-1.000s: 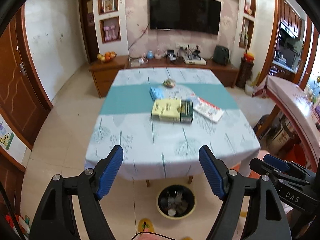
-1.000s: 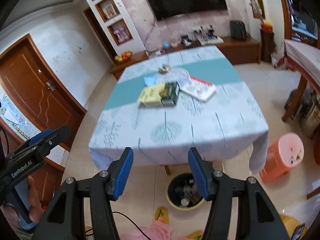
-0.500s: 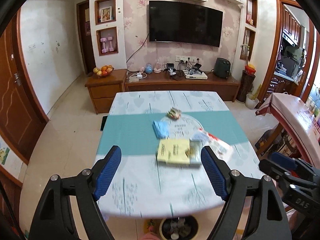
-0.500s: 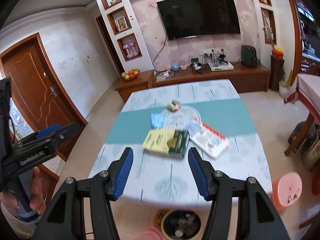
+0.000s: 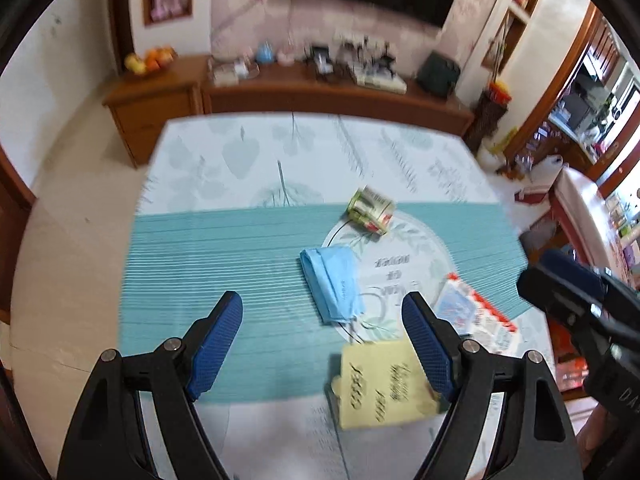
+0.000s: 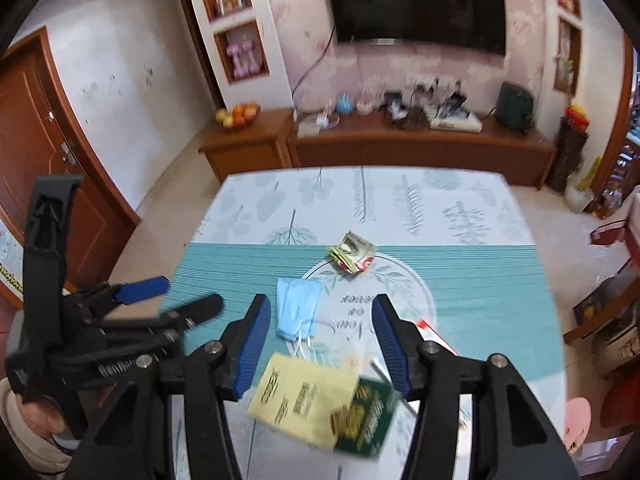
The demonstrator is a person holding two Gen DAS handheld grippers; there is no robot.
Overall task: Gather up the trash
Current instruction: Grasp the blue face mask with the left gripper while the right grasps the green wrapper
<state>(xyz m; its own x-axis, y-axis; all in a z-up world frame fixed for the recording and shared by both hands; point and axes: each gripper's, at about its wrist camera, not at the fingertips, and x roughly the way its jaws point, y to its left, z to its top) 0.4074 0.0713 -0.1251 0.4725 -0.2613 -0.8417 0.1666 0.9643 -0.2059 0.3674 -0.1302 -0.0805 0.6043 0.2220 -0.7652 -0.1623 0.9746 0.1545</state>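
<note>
table [image 5: 192, 264] holds crumpled wrapper [image 5: 370, 210], blue mask [image 5: 334, 284]; left tool [image 5: 322, 346] spread, right tool [image 6: 320, 342] closing, empty.

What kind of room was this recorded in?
Most likely a home living room: a wall-mounted television above a long wooden media cabinet, a fruit bowl on a side cabinet, and a cloth-covered table in the middle.
</note>
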